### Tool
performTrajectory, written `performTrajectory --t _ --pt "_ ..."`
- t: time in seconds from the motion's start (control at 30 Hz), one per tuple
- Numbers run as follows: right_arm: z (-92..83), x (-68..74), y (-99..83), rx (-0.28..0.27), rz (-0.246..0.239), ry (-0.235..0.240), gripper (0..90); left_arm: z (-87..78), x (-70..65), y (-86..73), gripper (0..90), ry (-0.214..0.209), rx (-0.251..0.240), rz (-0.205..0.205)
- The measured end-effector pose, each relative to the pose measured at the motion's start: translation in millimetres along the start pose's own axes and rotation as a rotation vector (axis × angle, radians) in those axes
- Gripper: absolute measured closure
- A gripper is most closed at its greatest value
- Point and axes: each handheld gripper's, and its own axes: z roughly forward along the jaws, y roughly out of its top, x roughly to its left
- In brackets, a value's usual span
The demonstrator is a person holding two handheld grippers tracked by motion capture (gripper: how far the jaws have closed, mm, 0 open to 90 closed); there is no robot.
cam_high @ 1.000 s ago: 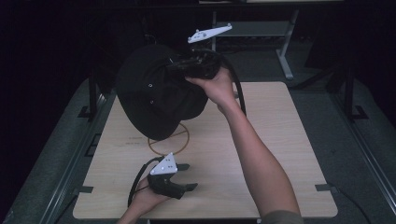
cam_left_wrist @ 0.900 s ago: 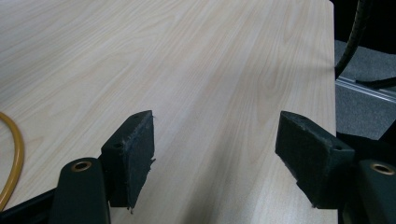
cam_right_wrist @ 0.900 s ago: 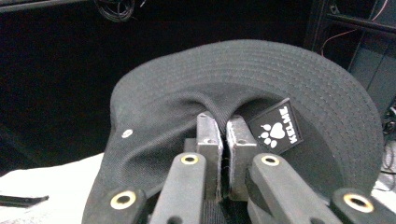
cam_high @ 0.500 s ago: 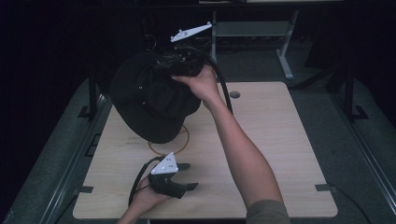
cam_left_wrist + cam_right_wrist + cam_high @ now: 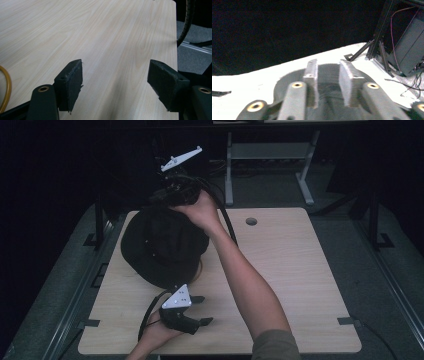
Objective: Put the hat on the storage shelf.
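1. High view: a black hat (image 5: 162, 247) lies on the wooden table (image 5: 300, 270), toward ten o'clock from the table's middle, its rim reaching the far left edge.
2. High view: the right gripper (image 5: 172, 195) sits at the hat's twelve o'clock rim, held in the right hand (image 5: 200, 210), with its grey plate raised above it. Its jaw tips are too dark to read here.
3. High view: the left gripper (image 5: 202, 312) rests near the table's six o'clock edge, just at the hat's six o'clock side, pointing toward three o'clock, held in the left hand (image 5: 157, 335).
4. High view: an orange ring (image 5: 199, 270) peeks out from under the hat at its five o'clock edge.
5. Left gripper view: the left gripper's (image 5: 115, 82) jaws stand wide apart over bare wood, nothing between them. The orange ring (image 5: 7, 87) curves in at nine o'clock.
6. Right gripper view: the right gripper's (image 5: 328, 80) jaws have just been opening and stand at a narrow gap. The hat's (image 5: 329, 72) dark fabric lies below and between them, with the pads not pressing on it.
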Motion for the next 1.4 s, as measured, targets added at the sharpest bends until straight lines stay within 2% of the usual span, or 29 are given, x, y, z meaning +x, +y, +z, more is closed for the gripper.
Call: performTrajectory --t 0.17,0.53,0.73,0.8,1.17,1.4 --pt "-10.5 -4.5 -10.7 -0.01 0.042 0.007 51.9 0.1 0.8 0.0 27.9 0.004 -0.001 0.002" --pt "-44.3 -15.3 -45.7 -0.049 0.103 -0.011 40.1 -4.4 5.9 -0.6 27.7 0.018 -0.024 -0.034" --pt "-62.7 -20.2 -67.7 -0.069 0.138 -0.015 37.4 -4.4 7.7 -2.1 27.3 0.016 -0.041 -0.068" --pt "-68.5 -21.7 -76.3 -0.076 0.149 -0.018 36.0 -5.8 9.2 -1.8 27.3 0.017 -0.034 -0.054" --pt "-98.2 -28.1 -111.2 -0.09 0.204 -0.043 33.1 -7.3 11.2 -2.6 27.2 0.027 -0.039 -0.058" --pt "-114.9 -26.7 -126.3 -0.096 0.21 -0.067 32.0 -8.0 11.4 -3.6 27.2 0.033 -0.038 -0.06"
